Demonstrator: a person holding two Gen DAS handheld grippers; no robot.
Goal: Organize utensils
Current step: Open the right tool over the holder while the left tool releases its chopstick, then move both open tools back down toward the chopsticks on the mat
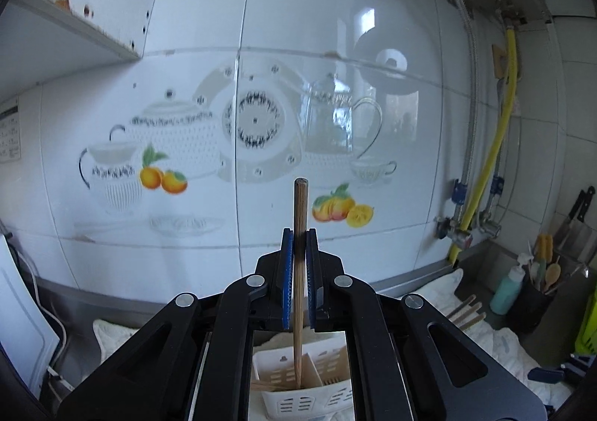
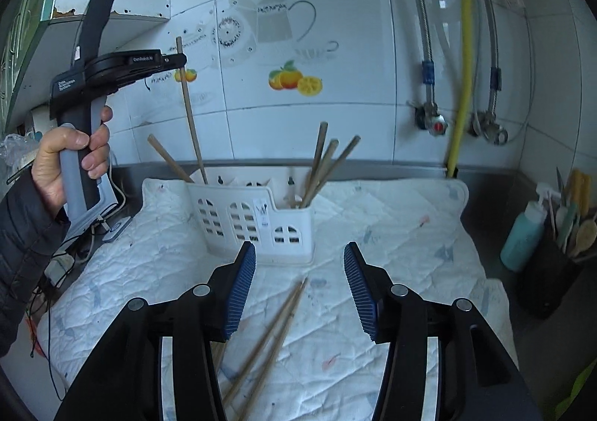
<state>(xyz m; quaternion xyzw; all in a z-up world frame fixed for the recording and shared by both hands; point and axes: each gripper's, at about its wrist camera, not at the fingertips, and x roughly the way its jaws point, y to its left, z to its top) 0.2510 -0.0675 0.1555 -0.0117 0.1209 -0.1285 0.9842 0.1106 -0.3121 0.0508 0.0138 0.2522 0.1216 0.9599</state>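
Your left gripper (image 1: 297,249) was clamped on one chopstick (image 1: 299,271), holding it almost upright near its top, with its lower end already inside the left compartment of the white caddy (image 2: 261,219). From the right wrist view, that stick leaned slightly, and another stick (image 2: 169,159) rested slanted in the same compartment. Three more sticks (image 2: 324,163) stood in the right-hand compartment. The caddy sat on a quilted cloth (image 2: 391,234) on the counter, close to the tiled wall (image 2: 354,47). Your right gripper (image 2: 299,290) was apart and empty, hovering low over a loose bundle of sticks (image 2: 276,324) lying on the cloth just in front of the caddy. To finish the left-hand step well, you probably needed to let the tip settle against the caddy floor before releasing, so the stick would not tip out over the rim. For the right hand, the likely best approach was to come straight down over a single stick, jaws straddling it across its width, and close near its middle so it would lift level. The bundled sticks lay touching, so taking just one looked tricky.
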